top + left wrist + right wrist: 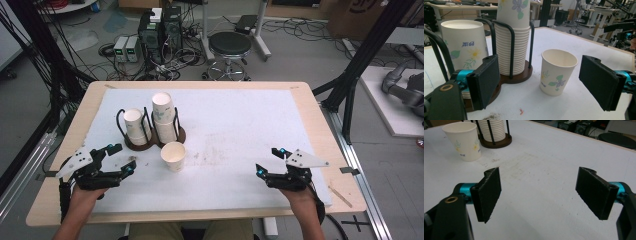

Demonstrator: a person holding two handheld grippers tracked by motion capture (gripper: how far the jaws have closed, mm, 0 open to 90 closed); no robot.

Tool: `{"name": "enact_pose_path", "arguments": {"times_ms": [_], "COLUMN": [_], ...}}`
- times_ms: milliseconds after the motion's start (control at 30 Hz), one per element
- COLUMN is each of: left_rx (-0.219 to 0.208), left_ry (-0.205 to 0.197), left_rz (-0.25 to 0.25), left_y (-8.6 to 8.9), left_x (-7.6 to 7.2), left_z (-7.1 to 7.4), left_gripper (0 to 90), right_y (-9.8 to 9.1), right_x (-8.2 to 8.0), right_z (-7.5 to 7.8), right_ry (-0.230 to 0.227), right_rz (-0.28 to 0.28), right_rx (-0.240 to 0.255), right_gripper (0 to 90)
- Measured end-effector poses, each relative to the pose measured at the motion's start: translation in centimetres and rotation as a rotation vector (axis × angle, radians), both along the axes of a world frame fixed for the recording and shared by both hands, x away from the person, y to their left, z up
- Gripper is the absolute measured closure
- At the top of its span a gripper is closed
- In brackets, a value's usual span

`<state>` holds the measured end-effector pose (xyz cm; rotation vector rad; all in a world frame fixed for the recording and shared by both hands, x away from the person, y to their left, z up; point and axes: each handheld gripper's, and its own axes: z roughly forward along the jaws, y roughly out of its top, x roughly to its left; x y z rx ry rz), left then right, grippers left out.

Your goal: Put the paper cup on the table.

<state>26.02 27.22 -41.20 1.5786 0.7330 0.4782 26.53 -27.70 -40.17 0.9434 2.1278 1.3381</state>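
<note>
A single floral paper cup [173, 155] [558, 72] [463, 141] stands upright on the white mat, just in front of a dark two-slot cup holder [153, 141] [517, 76]. The holder's right slot carries a tall stack of cups [164, 118] [514, 37]; its left slot has a shorter stack [135, 126] [464, 43]. My left gripper [121, 159] [541, 83] is open, low over the mat to the left of the single cup, which shows between its jaws farther off. My right gripper [271, 160] [540, 193] is open over bare mat at the front right, nothing between its jaws.
The white mat [230, 135] covers most of the wooden table [320, 125]. Beyond the far edge stand a black stool [230, 47] and computer cases [160, 30] with cables on the floor. Black frame posts rise at both sides.
</note>
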Motion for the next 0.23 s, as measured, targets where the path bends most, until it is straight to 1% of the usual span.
{"name": "enact_pose_path", "arguments": {"times_ms": [233], "left_rx": [0.001], "left_ry": [-0.003], "left_rz": [0.000], "left_y": [-0.15], "left_x": [0.18], "left_z": [0.02], "left_gripper": [17.1], "right_y": [-0.19], "right_x": [0.06], "right_z": [-0.04], "right_ry": [-0.008], "right_rz": [0.002], "right_rx": [-0.002], "right_gripper": [21.2]}}
